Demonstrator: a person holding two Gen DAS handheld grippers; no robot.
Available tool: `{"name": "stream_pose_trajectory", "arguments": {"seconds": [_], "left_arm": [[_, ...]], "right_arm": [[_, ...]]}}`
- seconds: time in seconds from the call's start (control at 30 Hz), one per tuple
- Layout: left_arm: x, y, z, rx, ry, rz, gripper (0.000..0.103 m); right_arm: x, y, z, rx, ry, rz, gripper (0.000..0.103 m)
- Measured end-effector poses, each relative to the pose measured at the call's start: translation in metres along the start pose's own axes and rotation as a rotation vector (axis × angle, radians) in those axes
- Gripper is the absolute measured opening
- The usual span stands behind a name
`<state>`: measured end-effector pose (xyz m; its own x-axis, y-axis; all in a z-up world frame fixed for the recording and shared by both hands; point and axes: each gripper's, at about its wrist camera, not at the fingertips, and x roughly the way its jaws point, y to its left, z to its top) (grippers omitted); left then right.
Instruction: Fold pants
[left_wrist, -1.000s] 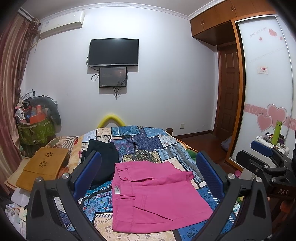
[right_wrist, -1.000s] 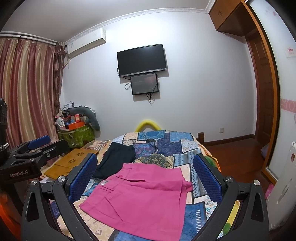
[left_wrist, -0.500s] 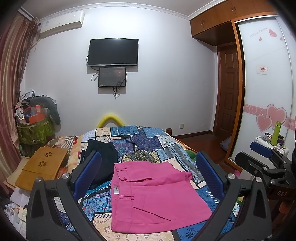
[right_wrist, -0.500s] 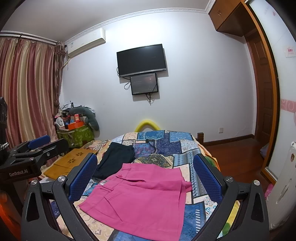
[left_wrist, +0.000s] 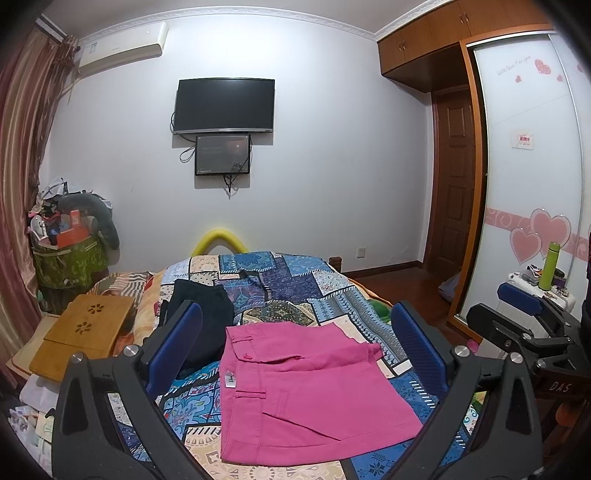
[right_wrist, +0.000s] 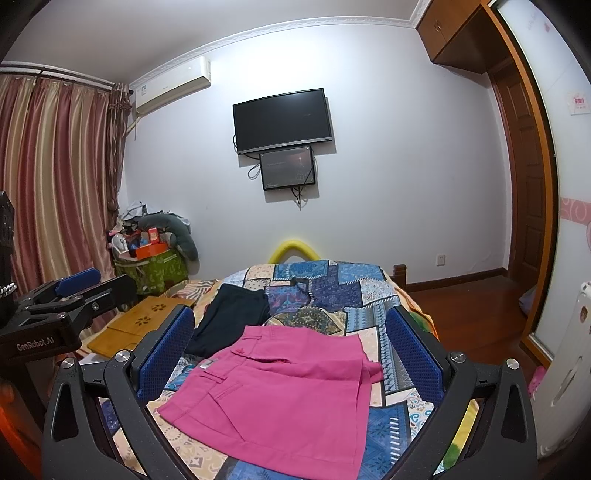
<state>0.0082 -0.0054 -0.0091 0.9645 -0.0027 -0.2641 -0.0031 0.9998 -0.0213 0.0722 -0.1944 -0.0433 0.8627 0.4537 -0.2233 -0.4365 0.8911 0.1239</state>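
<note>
The pink pants (left_wrist: 306, 391) are seen folded flat on the patchwork bedspread (left_wrist: 295, 284) at lower centre of both frames, while the left gripper (left_wrist: 295, 354) and right gripper (right_wrist: 290, 354) are held wide apart, empty, above them.

Each tool (left_wrist: 295, 350) is a black frame with silver screws and blue textured pads (left_wrist: 175, 343).

Both wrist cameras hover near the bed (left_wrist: 280, 280), facing twelve o'clock toward the wall television (right_wrist: 282, 120); they share both.
</note>
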Motion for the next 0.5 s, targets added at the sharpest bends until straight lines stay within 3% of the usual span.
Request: {"name": "stream_pose_trajectory", "arguments": {"seconds": [0.5], "left_arm": [[0.0062,-0.0035,0.0006,0.000,0.016,-0.006,0.103]], "right_arm": [[0.0042,-0.0026,-0.0032,0.006,0.011,-0.007,0.103]]}}
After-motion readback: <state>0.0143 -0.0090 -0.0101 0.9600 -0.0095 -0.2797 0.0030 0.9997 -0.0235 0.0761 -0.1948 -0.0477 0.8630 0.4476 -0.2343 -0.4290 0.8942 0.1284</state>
